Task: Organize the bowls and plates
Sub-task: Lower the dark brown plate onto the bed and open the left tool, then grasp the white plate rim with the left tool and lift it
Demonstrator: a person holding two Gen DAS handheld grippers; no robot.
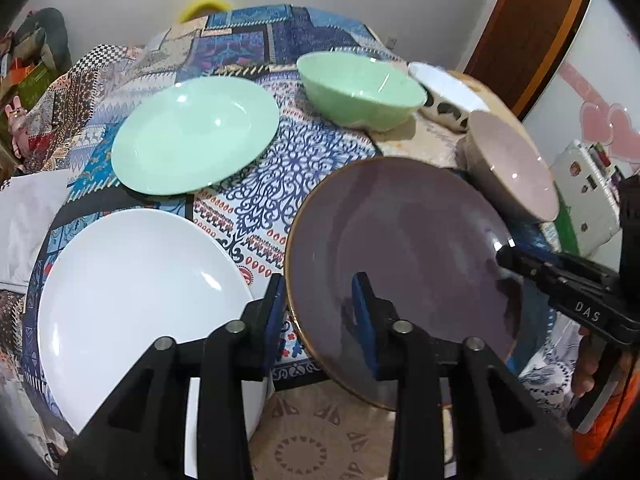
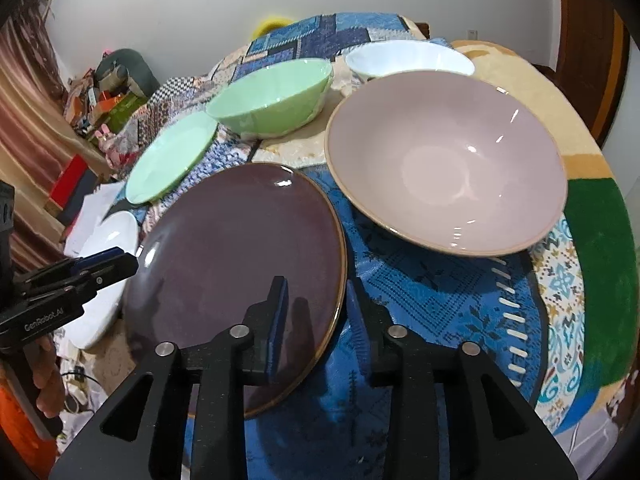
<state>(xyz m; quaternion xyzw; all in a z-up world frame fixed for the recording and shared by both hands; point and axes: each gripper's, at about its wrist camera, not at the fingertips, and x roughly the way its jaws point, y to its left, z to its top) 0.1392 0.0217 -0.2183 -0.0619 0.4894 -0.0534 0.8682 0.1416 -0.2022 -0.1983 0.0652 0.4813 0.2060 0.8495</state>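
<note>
Underneath everything, a worktop (image 1: 256, 200) draped in patchwork cloth, mostly blue prints, with a beige and green patch at the right edge.

On the near side, a dark purple plate (image 1: 400, 248) with a thin golden rim, flanked by both tools. Resting flat or tipped up a little: cannot tell.

To its left, near the worktop's front edge, a white plate (image 1: 136, 280), close to the purple one but apart from it.

To the right of the purple plate and slightly behind, a large pink bowl (image 2: 444, 160), upright, just beside the plate's far right rim.

Behind the white plate, a pale green plate (image 1: 192, 132), lying flat on the cloth.

Further back toward the middle, a green bowl (image 1: 360, 88), upright, set between the green plate and the pink bowl.

At the far right, behind the pink bowl, a white bowl (image 2: 408, 60) with dark marks on its outer wall.

Left claw (image 1: 319, 292): parted, straddling the purple plate's left rim, one finger outside, one over the plate, pads not pressing on it.

Right claw (image 2: 316, 292): likewise parted, straddling the same plate's right rim, gripping nothing.
</note>
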